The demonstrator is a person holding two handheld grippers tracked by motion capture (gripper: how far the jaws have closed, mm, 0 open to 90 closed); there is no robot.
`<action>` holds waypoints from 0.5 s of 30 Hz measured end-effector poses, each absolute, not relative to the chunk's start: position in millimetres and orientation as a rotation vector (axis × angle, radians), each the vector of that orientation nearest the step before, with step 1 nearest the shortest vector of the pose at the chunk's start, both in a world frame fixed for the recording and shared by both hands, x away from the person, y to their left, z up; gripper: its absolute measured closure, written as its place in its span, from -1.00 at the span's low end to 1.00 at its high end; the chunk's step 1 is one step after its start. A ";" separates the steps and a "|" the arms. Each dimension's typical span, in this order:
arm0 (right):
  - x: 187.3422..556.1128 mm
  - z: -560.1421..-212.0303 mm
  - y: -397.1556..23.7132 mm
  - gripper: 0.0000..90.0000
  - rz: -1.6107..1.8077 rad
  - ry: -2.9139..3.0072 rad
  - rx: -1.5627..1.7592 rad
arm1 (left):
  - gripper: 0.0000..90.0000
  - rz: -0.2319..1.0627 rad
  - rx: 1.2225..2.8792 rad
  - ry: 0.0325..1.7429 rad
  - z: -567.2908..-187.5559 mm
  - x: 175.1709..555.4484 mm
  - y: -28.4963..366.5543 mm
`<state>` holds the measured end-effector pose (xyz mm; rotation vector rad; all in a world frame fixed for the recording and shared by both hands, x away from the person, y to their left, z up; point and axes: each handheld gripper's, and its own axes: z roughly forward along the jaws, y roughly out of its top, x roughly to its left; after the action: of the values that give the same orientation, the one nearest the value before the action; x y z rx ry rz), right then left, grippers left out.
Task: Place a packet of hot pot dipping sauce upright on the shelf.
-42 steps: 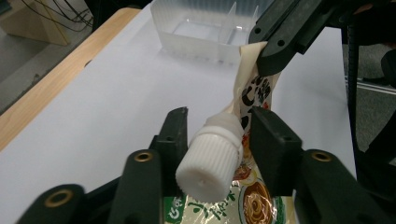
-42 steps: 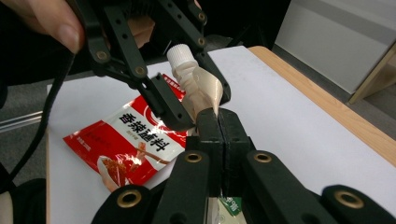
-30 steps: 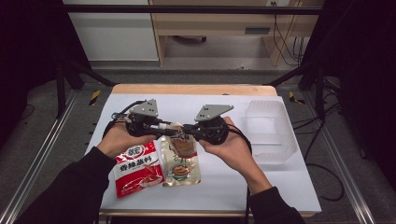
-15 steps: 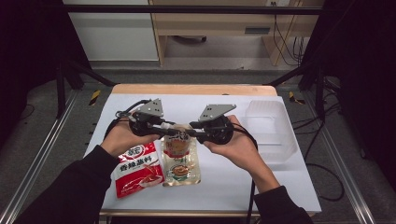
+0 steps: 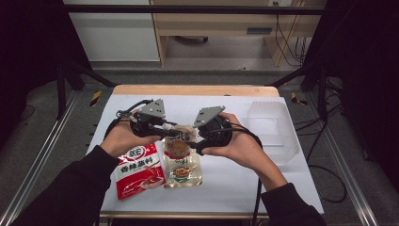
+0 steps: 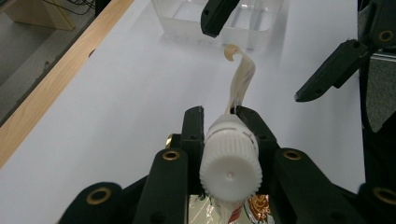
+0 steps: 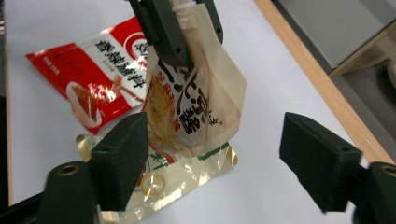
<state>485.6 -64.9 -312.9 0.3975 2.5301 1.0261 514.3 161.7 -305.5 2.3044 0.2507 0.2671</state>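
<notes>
The left claw [image 6: 219, 122] is clamped on the white ribbed cap [image 6: 229, 161] of a spouted sauce pouch [image 7: 194, 98], its two black jaws pressing the cap from either side, and the pouch hangs from that grip above the table [image 5: 235, 179]. Facing it, the right claw [image 7: 212, 158] stands wide open with nothing between its jaws; the pouch hangs just ahead of it, nearer its left jaw. Below the hanging pouch a gold-edged foil packet [image 7: 187, 175] lies flat on the table, and beyond that, on the left claw's outer side, lies a red seasoning packet [image 5: 139, 172]. A clear plastic container [image 5: 273, 129] sits well apart on the table, past the right claw.
</notes>
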 end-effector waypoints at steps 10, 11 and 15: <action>488.5 -295.0 -62.3 -0.30 0.944 2.575 0.310 | 0.64 0.266 2.316 0.226 -302.9 512.0 162.2; 488.6 -293.7 -61.3 -0.27 0.927 2.578 0.300 | 0.64 0.264 2.319 0.221 -302.7 511.8 162.1; 490.5 -290.1 -57.2 -0.19 0.882 2.599 0.279 | 0.64 0.264 2.320 0.219 -302.1 511.4 162.2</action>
<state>490.5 -57.2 -290.1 0.2793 2.5989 0.8823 511.4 162.2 -302.1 2.3198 0.2187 0.2636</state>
